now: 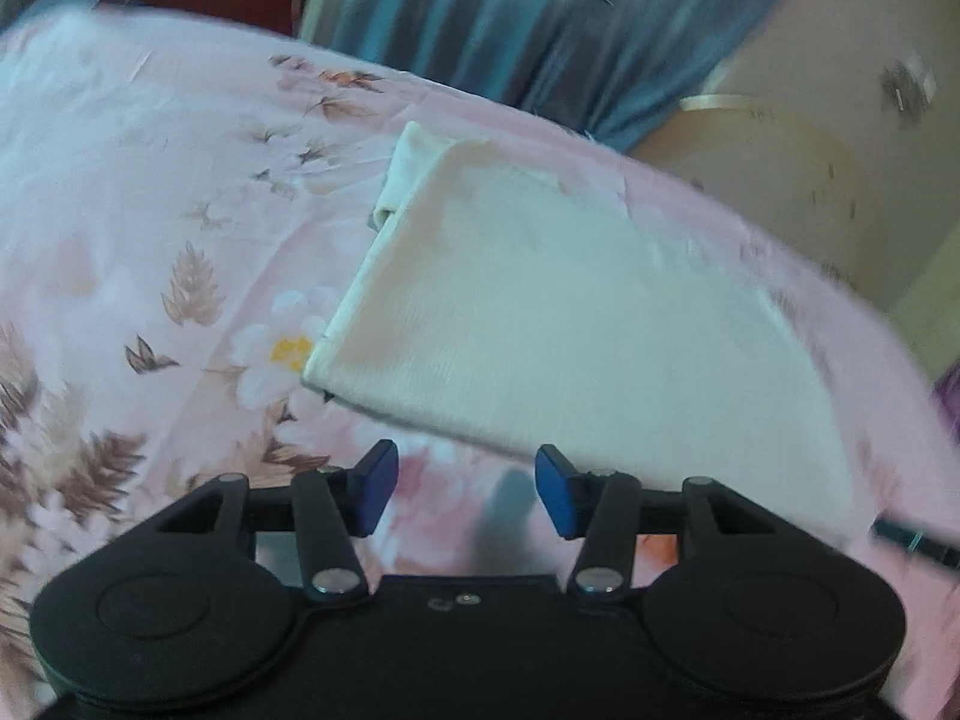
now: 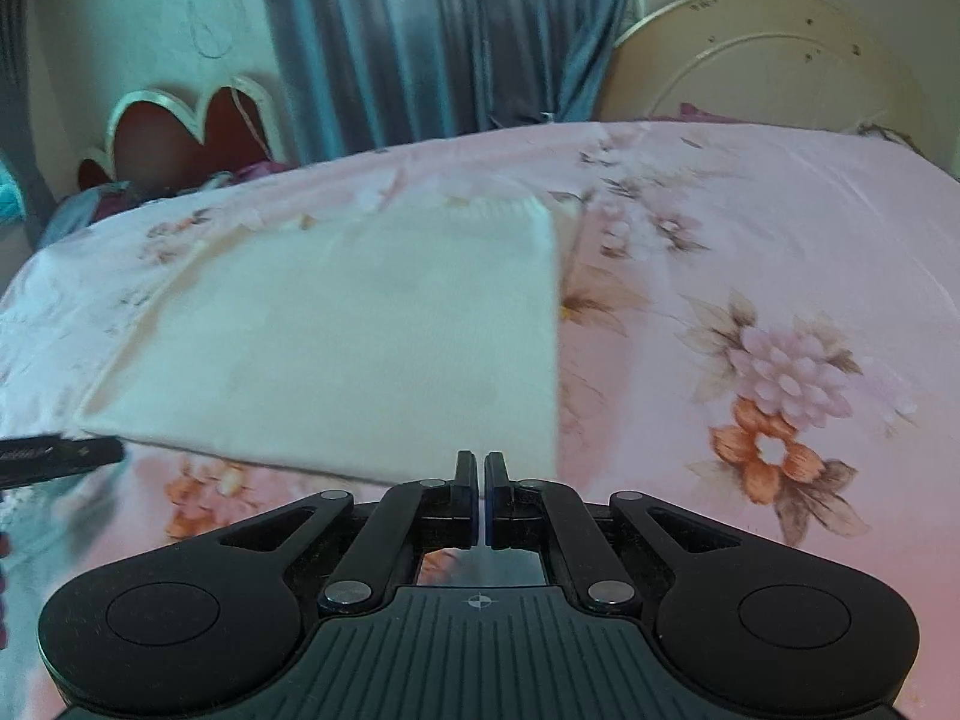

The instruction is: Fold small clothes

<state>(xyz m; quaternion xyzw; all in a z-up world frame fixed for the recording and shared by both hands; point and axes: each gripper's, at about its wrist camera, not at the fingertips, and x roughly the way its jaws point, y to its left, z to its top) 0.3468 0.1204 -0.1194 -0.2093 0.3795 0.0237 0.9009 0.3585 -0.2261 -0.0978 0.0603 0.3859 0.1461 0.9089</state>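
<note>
Pink floral bedding covers the bed (image 1: 150, 192) in the left wrist view, with blue curtains (image 1: 480, 18) hanging behind its far edge and a pale round board (image 1: 774, 192) leaning at the far right. On the sheet lies a folded cream garment (image 1: 540, 312), flat and roughly rectangular, its near edge just beyond the fingertips; a small flap of the same cloth sticks out at its far left corner. The left hand-held gripper (image 1: 466, 489) hovers at the garment's near edge with its blue pads (image 1: 555, 489) standing apart and only bedding visible between them. A dark tip of the other tool (image 1: 915, 540) shows at the right edge. From the right wrist view the same bed (image 2: 780, 210) stretches away to the curtains (image 2: 420, 42), a scalloped red headboard (image 2: 180, 138) at the far left and the round board (image 2: 768, 66) at the far right. The cream garment (image 2: 360, 330) lies left of centre, its straight right edge running toward the camera. The right hand-held gripper (image 2: 481, 471) sits at the garment's near right corner with its fingers pressed together; whether any cloth is pinched there I cannot tell. A dark bar (image 2: 60, 456) enters at the left edge.
</note>
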